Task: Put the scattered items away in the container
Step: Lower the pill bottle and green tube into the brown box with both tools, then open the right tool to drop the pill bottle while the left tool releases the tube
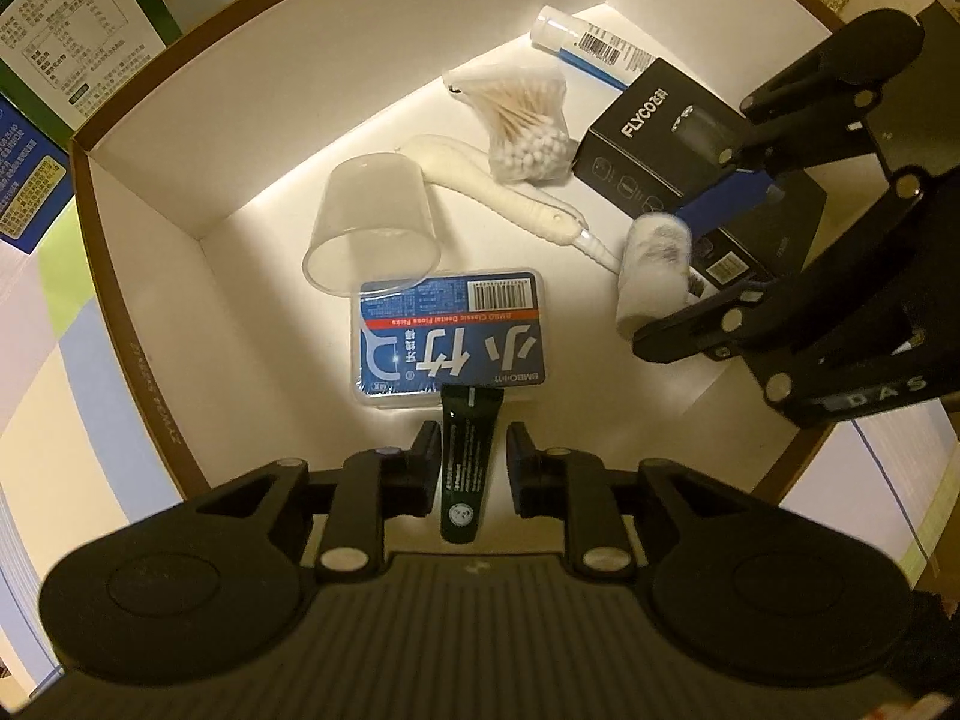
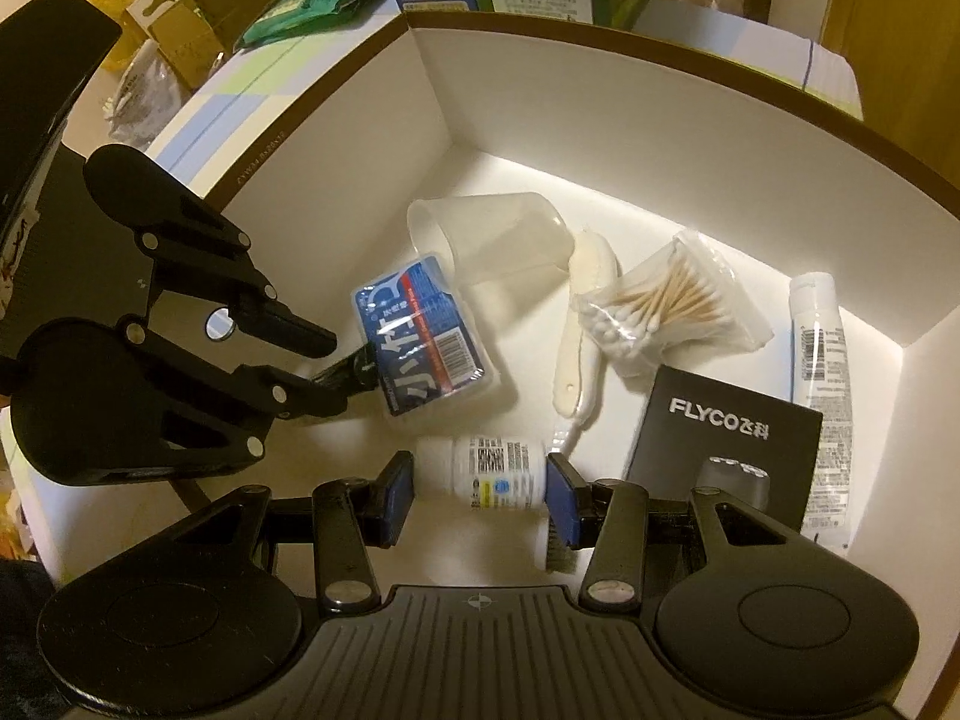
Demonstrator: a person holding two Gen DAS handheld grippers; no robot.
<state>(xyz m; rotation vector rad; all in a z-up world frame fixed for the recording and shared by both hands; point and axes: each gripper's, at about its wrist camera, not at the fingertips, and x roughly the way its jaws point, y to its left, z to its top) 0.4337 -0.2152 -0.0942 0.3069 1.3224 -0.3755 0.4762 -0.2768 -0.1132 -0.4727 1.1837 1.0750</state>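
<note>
The white cardboard box point(image 1: 144, 228) with a brown rim holds several items. My left gripper point(image 1: 474, 450) points down into it. A black tube point(image 1: 471, 468) stands between its fingers with a thin gap at the right pad, and the tube's tip rests on the blue floss-pick case point(image 1: 450, 336). My right gripper point(image 2: 480, 480) is shut on a small white bottle point(image 2: 480, 471), held sideways low inside the box beside the black FLYCO box point(image 2: 726, 438). In the left wrist view the right gripper point(image 1: 690, 252) with the bottle point(image 1: 654, 264) is at the right.
Inside the box also lie a clear cup point(image 1: 372, 222), a white brush point(image 1: 510, 192), a bag of cotton swabs point(image 1: 528, 120) and a white tube point(image 2: 819, 384). Green and blue cartons point(image 1: 66, 30) and packets point(image 2: 180, 18) stand outside the box walls.
</note>
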